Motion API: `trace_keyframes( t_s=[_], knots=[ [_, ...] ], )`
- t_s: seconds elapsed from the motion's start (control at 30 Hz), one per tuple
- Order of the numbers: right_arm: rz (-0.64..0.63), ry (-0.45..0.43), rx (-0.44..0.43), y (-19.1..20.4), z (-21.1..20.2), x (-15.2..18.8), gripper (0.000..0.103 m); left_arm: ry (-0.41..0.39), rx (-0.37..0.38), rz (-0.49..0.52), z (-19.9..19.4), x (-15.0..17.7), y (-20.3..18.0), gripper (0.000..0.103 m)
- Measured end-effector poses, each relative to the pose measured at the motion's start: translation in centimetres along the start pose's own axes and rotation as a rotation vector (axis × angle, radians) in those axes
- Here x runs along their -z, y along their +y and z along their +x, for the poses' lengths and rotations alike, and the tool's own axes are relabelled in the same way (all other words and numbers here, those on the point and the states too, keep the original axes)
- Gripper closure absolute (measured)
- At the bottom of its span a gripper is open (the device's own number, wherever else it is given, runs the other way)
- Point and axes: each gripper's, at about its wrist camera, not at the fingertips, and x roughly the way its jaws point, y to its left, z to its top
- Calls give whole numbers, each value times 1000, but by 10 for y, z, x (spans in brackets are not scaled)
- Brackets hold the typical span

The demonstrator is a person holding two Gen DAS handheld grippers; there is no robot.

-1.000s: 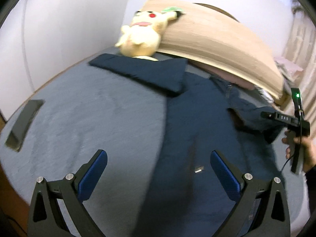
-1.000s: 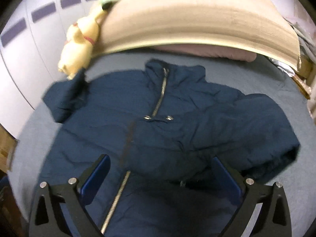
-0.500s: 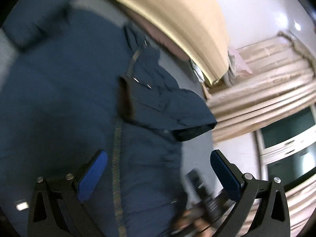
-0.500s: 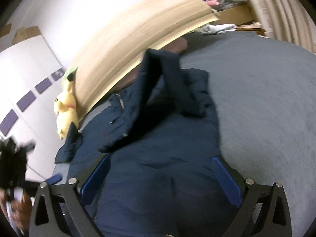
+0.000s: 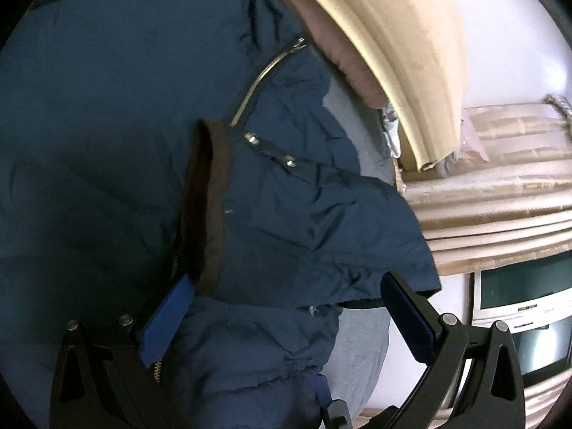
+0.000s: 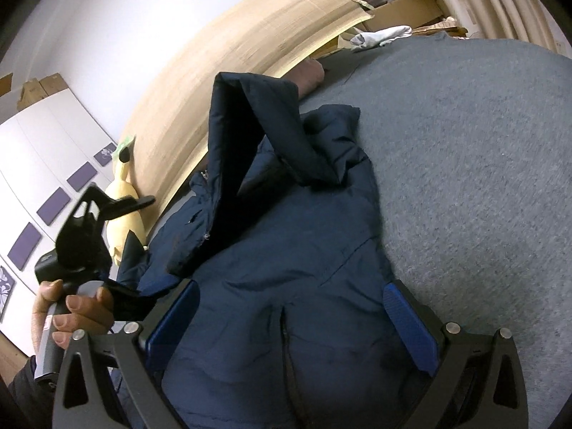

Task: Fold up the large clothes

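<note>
A dark blue jacket [image 6: 286, 268] lies spread on a grey bedcover [image 6: 482, 161], filling the middle of the right wrist view, with one sleeve [image 6: 250, 125] folded back over its chest in the upper middle of the frame. The right gripper [image 6: 291, 318] hangs over the jacket's lower part at the bottom of the frame, its blue-padded jaws wide apart and holding nothing. In the left wrist view the left gripper [image 5: 286, 321] is likewise spread wide over the jacket [image 5: 107, 143], gripping nothing; the sleeve cuff [image 5: 211, 207] with its dark lining lies just above the left pad, and the zipper [image 5: 264, 75] runs toward the upper middle. At the left edge of the right wrist view a hand [image 6: 68, 318] holds the left gripper's handle, partly hiding a yellow plush toy [image 6: 125, 211] that leans against the wooden headboard [image 6: 250, 53]. Beige curtains [image 5: 500, 193] hang at the right of the left wrist view, past the bed's edge.
</note>
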Motion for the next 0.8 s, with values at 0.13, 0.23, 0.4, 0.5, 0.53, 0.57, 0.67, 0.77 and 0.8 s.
trace_keyframes(
  t_s=[0.13,0.23,0.4,0.5,0.53,0.57,0.67,0.77,0.8],
  knots=[
    [1,0,0,0,0,1,0,-7,-1,-10,3,3,3,0],
    [-2,1,4,1,0,1,0,-17,-11,-26,10,-2,5,11],
    [-8,7,16,3,2,1,0,-1,-107,60,2,-9,-1,82],
    [-10,6,20,2,3,2,0,-91,-138,173,-24,-12,-19,87],
    [-11,6,21,2,3,2,0,-125,-148,212,-37,-14,-26,87],
    [-12,6,24,2,4,2,0,-161,-161,248,-49,-17,-32,88],
    [-16,8,30,2,5,3,0,-256,-207,337,-81,-20,-42,88],
    [-20,10,37,2,6,3,0,-323,-269,408,-107,-25,-43,88],
    [-21,11,38,2,6,3,0,-338,-296,425,-114,-27,-40,88]
  ],
)
